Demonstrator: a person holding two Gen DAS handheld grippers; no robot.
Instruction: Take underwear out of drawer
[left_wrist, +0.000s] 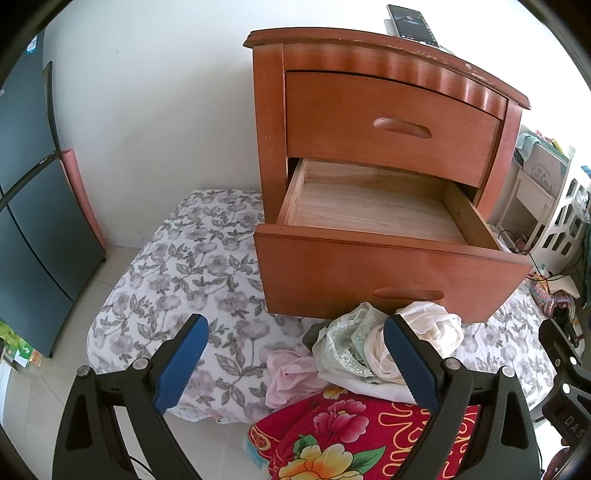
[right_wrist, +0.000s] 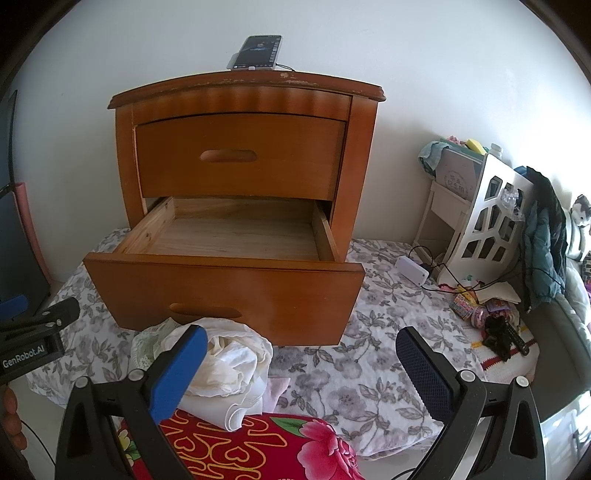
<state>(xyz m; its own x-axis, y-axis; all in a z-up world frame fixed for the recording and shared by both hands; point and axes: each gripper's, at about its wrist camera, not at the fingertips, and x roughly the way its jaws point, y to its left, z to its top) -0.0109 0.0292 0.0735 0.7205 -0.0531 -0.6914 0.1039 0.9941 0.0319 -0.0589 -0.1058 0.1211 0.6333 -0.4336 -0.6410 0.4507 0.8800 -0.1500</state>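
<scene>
The wooden nightstand's lower drawer (left_wrist: 373, 206) (right_wrist: 236, 236) is pulled out, and its pale wood floor shows bare. In front of it lies a pile of underwear (left_wrist: 373, 350) (right_wrist: 229, 354): white, pale green lace and pink pieces, on the floral quilt and a red flowered cloth (left_wrist: 354, 435) (right_wrist: 236, 446). My left gripper (left_wrist: 295, 358) is open, held above the quilt with the pile by its right finger. My right gripper (right_wrist: 301, 365) is open too, the pile behind its left finger. Neither holds anything.
A phone (right_wrist: 258, 51) lies on the nightstand top. The upper drawer (right_wrist: 236, 155) is closed. A dark cabinet (left_wrist: 33, 206) stands at the left. To the right stand a white shelf (right_wrist: 484, 221), a hanging jacket (right_wrist: 543, 251) and, on the quilt, cables and small clutter (right_wrist: 480, 306).
</scene>
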